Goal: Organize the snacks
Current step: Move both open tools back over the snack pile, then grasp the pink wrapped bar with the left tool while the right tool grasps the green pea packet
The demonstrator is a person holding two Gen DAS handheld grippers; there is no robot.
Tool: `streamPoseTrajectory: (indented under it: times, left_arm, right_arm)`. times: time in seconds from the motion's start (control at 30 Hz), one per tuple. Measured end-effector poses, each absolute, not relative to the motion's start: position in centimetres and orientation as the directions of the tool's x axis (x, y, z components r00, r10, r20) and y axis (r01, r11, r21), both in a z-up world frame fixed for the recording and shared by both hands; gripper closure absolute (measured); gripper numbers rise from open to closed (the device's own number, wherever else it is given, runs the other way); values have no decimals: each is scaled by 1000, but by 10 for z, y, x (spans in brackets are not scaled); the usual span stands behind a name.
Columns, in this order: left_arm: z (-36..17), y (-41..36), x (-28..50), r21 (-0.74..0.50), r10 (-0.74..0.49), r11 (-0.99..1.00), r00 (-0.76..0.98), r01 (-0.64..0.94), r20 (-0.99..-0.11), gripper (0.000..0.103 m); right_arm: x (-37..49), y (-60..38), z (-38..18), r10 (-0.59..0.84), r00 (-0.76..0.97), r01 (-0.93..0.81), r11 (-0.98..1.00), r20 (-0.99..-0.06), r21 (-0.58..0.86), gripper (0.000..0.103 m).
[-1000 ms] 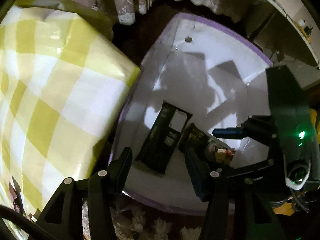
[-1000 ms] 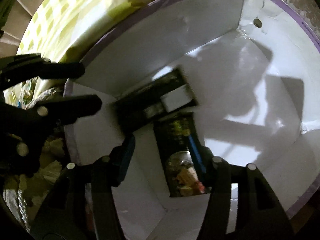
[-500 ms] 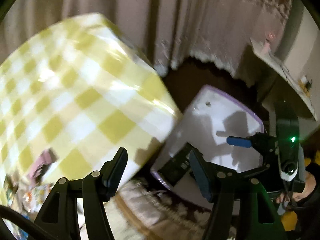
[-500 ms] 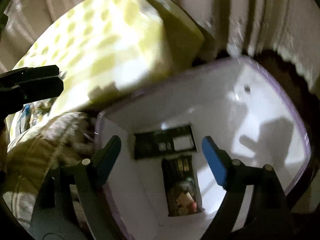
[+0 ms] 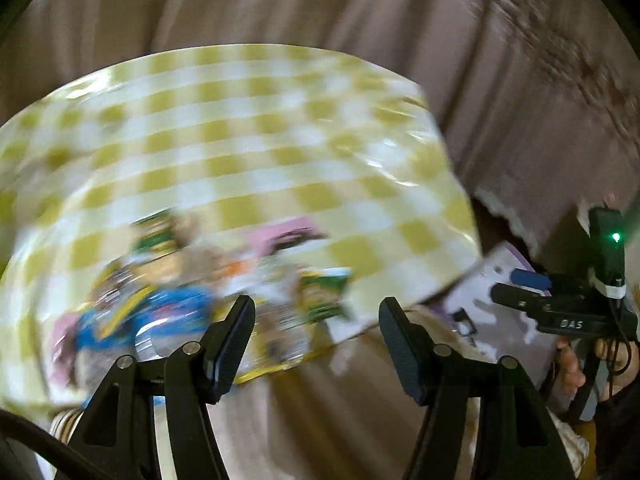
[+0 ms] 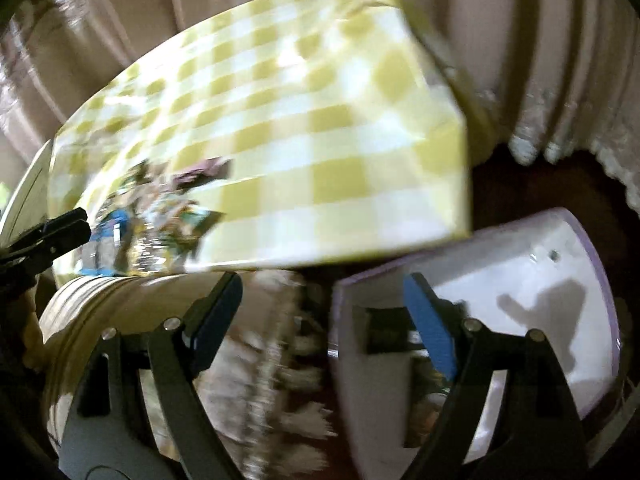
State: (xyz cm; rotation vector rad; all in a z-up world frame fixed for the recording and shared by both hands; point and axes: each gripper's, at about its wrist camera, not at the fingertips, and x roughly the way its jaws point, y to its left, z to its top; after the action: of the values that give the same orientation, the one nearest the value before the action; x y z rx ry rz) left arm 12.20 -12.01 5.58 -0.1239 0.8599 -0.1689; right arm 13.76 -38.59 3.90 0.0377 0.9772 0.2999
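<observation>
A blurred pile of colourful snack packets (image 5: 192,300) lies at the near edge of the yellow-checked table (image 5: 248,152); it also shows in the right wrist view (image 6: 152,224). My left gripper (image 5: 316,320) is open and empty, just in front of the pile. A white box with a purple rim (image 6: 540,292) stands low beside the table, with dark snack packets (image 6: 388,332) inside. My right gripper (image 6: 324,304) is open and empty at the box's left rim. The box (image 5: 496,312) and the right gripper (image 5: 520,284) show at the right of the left wrist view.
Beige curtains (image 5: 460,48) hang behind the table. A round cushioned seat with a fringe (image 6: 256,360) sits below the table edge next to the box. The floor beyond the box is dark (image 6: 532,188).
Both grippers have lifted up out of the white box and swung left toward the table. The snack pile has come into view. The two dark packets stay in the box.
</observation>
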Motion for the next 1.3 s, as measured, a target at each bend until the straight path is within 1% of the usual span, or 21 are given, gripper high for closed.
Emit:
streamPoseTrajectory:
  times: [0.2,0.33,0.43,0.57,0.67,0.9,1.2,1.23,1.3]
  left_arm:
    - [43,-35,86,-157,-62,983,639,-92,-767,38]
    - [34,8,68,-151,-5,971,623,-183,-782,38]
    - [25,40,59,-143,46,954,604,-262,-796,38]
    - [16,69,55,-178,52,928,589,-326,-806,38]
    - [11,82,60,-150,88,920,564,-361,-821,38]
    - [-8,97,93,-85,110,934,506,-348,-856,39]
    - [-30,103,123,-57,102,946,462,-319,-881,40]
    - [-31,104,125,-58,100,946,460,-318,-882,42]
    - [-35,104,128,-62,91,949,455,-310,-886,47]
  right_arm:
    - [145,-333,39,307,465,-330,930,-830,160,18]
    - [149,-296,35,311,435,-407,905,-845,123,18]
    - [155,-275,31,327,410,-440,889,-851,130,18]
    - [165,-253,22,309,382,-449,886,-871,118,18]
    - [173,-244,13,301,357,-430,893,-884,131,18]
    - [191,-235,-3,258,337,-371,920,-905,124,18]
    - [209,-223,-17,246,312,-345,929,-918,131,18]
    - [211,-222,-18,243,311,-342,931,-919,131,19]
    - [216,-218,-23,240,301,-331,934,-923,135,26]
